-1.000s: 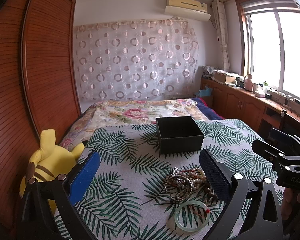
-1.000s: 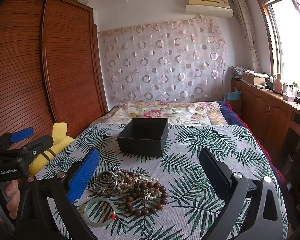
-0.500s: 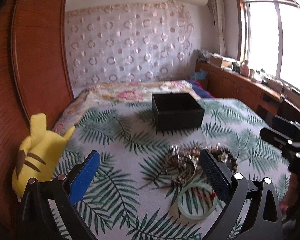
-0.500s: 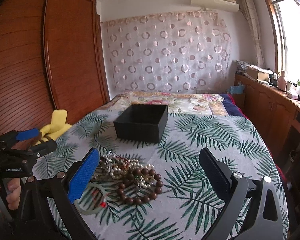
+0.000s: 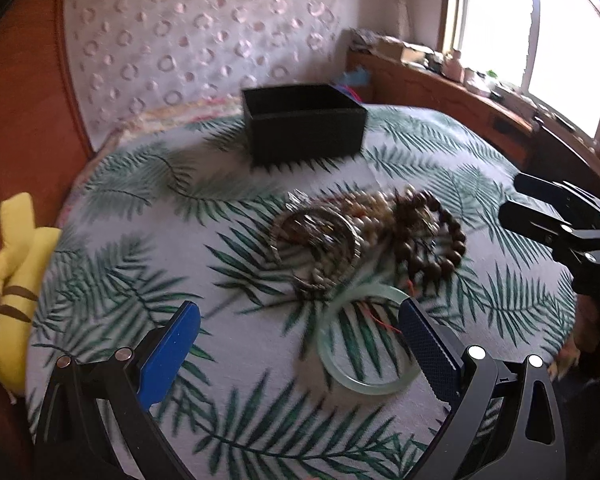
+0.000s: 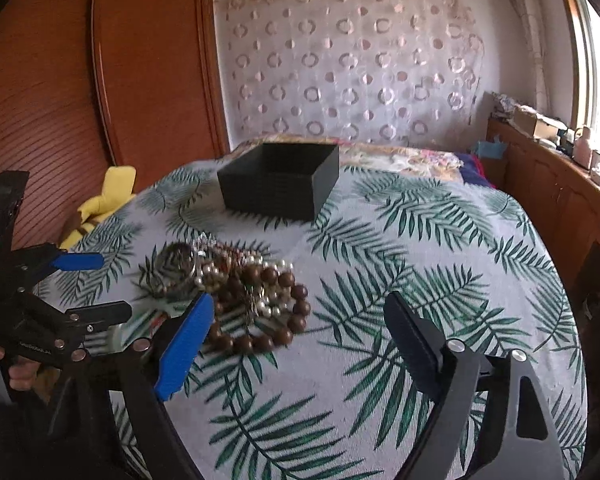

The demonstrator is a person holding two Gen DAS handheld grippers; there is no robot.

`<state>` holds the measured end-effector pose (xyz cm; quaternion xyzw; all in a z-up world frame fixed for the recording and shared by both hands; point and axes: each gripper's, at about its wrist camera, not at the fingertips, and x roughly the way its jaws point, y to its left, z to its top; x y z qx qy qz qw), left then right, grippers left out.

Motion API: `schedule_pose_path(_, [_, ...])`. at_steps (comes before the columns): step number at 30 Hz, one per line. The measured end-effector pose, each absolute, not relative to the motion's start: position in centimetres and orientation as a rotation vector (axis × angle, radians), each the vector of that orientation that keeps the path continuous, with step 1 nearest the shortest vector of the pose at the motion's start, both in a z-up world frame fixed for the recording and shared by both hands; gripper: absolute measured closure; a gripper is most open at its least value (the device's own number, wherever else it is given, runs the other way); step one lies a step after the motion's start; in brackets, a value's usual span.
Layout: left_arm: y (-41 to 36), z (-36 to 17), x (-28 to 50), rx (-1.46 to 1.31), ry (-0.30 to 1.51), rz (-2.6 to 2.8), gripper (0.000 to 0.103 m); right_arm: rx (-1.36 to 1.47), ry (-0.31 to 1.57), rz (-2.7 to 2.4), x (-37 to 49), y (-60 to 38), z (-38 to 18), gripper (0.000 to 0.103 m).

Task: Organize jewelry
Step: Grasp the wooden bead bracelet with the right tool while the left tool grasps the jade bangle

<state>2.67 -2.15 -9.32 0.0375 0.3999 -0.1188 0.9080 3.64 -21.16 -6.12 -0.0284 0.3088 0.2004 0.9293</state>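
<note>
A pile of jewelry (image 5: 364, 236) lies on the palm-leaf bedspread: metal bangles, pearl strands and a brown wooden bead bracelet (image 5: 432, 236). A pale green jade bangle (image 5: 366, 340) lies nearest, just ahead of my open left gripper (image 5: 300, 344); its right edge touches the right finger. An open black box (image 5: 304, 124) stands behind the pile. In the right wrist view my open, empty right gripper (image 6: 300, 344) hovers over the bedspread right of the bead bracelet (image 6: 260, 308); the box (image 6: 280, 180) is beyond. The left gripper (image 6: 76, 288) shows at the left.
A yellow plush toy (image 5: 12, 288) lies at the bed's left edge by the wooden wardrobe (image 6: 100, 100). A wooden cabinet (image 6: 560, 184) with clutter runs under the window on the right. A floral quilt (image 6: 400, 156) lies behind the box.
Both grippers have dropped lower and moved closer to the jewelry pile. The jade bangle now sits right at the left gripper's fingertips. Both stay open.
</note>
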Motion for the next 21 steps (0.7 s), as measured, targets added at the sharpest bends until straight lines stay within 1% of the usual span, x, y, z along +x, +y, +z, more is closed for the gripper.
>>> schedule_pose_path(3, [-2.9, -10.0, 2.8, 0.075, 0.857, -0.297, 0.007, -0.058, 0.649, 0.419, 3.9, -21.5, -6.5, 0.017])
schedule_pose_path(10, [-4.6, -11.3, 3.1, 0.096, 0.921, -0.36, 0.007, -0.073, 0.657, 0.407, 4.3, -22.1, -6.5, 0.017])
schedule_pose_path(15, [-5.7, -11.8, 3.0, 0.164, 0.912, -0.345, 0.008, -0.077, 0.664, 0.404, 4.6, -22.3, -6.7, 0.017])
schedule_pose_path(16, [-5.9, -11.8, 2.9, 0.179, 0.907, -0.343, 0.01, -0.078, 0.669, 0.407, 4.7, -22.3, -6.7, 0.017])
schedule_pose_path(18, [-5.7, -11.6, 2.7, 0.185, 0.892, -0.352, 0.021, -0.083, 0.678, 0.42, 5.0, -22.1, -6.9, 0.017])
schedule_pose_path(19, [-5.5, -11.5, 2.7, 0.184, 0.888, -0.35, 0.025, -0.085, 0.682, 0.427, 5.1, -21.9, -7.0, 0.017])
schedule_pose_path(20, [-5.2, -11.4, 2.7, 0.179, 0.885, -0.351, 0.034, -0.086, 0.69, 0.437, 5.3, -21.8, -7.1, 0.017])
schedule_pose_path(21, [-4.7, -11.3, 2.7, 0.169, 0.887, -0.346, 0.034, -0.087, 0.695, 0.448, 5.5, -21.6, -7.2, 0.017])
